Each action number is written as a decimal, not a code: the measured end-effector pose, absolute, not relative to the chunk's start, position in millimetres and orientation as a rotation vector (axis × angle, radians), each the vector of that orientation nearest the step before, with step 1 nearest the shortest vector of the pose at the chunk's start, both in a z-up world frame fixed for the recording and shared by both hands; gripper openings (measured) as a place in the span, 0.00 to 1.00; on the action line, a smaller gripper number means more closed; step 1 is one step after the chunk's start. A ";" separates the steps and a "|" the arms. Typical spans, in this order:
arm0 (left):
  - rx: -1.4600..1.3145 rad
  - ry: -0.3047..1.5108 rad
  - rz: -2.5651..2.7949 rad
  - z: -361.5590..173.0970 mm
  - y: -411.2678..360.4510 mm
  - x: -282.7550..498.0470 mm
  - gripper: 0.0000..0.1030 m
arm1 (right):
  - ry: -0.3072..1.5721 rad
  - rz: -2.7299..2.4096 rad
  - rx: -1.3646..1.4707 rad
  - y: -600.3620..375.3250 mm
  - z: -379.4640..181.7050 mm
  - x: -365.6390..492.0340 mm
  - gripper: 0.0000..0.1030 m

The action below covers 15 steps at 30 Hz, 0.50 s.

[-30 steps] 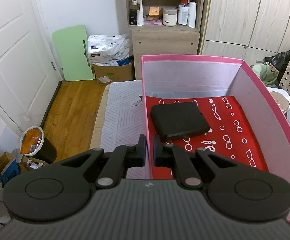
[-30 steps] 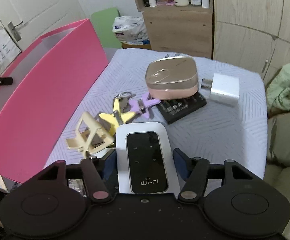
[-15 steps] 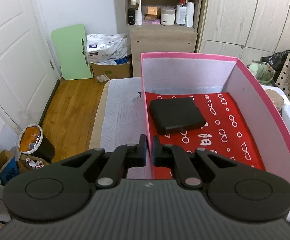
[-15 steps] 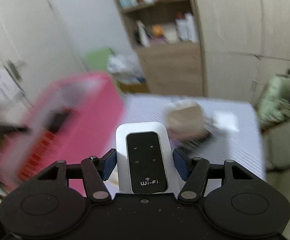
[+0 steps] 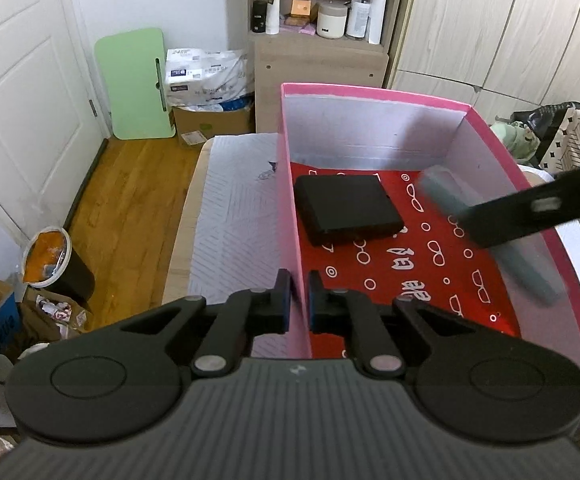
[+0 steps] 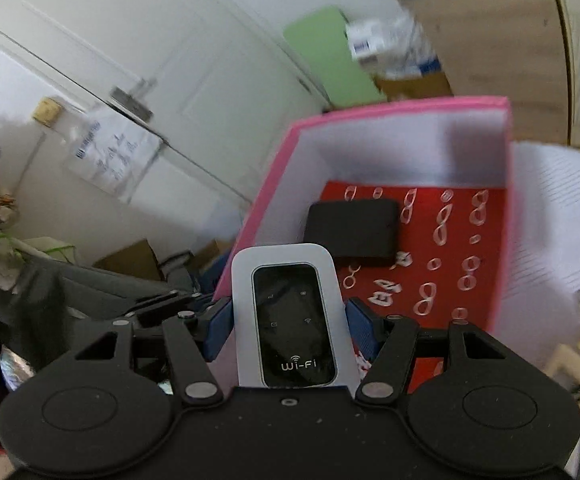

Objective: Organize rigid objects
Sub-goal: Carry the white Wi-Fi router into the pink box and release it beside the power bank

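The right gripper (image 6: 287,316) grips a glossy white pocket Wi-Fi router (image 6: 285,312) above the pink cardboard box (image 5: 374,92), ready, I'd judge, for lowering onto its red patterned lining beside the matte black slab (image 5: 346,208). The left gripper (image 5: 296,304) pinches the box's thin near-left wall.

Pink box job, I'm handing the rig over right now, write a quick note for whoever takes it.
Left gripper: shut on the near wall of the pink box, steadying it.
Right gripper: shut on the white Wi-Fi router, over the box.
Done: black case lies on the red lining.
Left: set the router down beside the case and release. More items may wait right of the box, too blurred to name.
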<state>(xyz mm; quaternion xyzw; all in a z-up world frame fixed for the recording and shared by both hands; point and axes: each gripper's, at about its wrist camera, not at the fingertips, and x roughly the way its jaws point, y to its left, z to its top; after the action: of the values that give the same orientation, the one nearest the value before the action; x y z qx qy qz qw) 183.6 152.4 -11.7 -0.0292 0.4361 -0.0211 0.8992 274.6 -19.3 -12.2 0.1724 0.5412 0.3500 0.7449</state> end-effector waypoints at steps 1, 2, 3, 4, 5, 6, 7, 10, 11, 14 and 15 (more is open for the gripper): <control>-0.062 0.901 -0.046 -11.5 152.7 183.7 0.07 | 1.216 0.758 0.376 -11.6 -18.7 278.9 0.65; -0.065 0.901 -0.047 -11.5 152.8 183.8 0.07 | 1.254 0.735 0.388 -4.3 -28.5 285.3 0.65; -0.067 0.902 -0.048 -11.2 153.3 184.3 0.07 | 1.288 0.711 0.407 2.2 -36.6 289.8 0.65; -0.071 0.903 -0.049 -11.0 154.1 184.8 0.07 | 1.328 0.682 0.439 5.5 -47.0 296.5 0.65; -0.079 0.904 -0.051 -11.1 154.9 184.6 0.08 | 1.369 0.641 0.486 7.5 -59.5 301.6 0.65; -0.087 0.904 -0.055 -11.1 155.8 184.7 0.08 | 1.391 0.614 0.513 9.0 -68.6 302.0 0.65; -0.091 0.904 -0.057 -11.1 156.6 184.8 0.08 | 1.403 0.594 0.530 11.0 -76.1 303.3 0.65; -0.094 0.903 -0.059 -11.6 157.9 184.7 0.08 | 1.425 0.537 0.584 14.5 -90.3 301.6 0.64; -0.095 0.903 -0.061 -11.6 157.8 184.8 0.08 | 1.421 0.519 0.600 14.8 -90.3 300.4 0.64; -0.095 0.900 -0.057 -12.3 157.2 184.2 0.08 | 1.410 0.484 0.633 14.5 -88.6 298.1 0.64; -0.097 0.900 -0.057 -12.4 157.6 184.1 0.08 | 1.412 0.481 0.632 13.4 -88.4 300.1 0.64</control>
<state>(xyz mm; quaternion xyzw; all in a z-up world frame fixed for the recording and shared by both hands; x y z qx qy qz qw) 184.1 157.6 -12.4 -0.0469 0.4347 -0.0275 0.8989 300.1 13.4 -88.4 0.2826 0.6315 0.2150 0.6893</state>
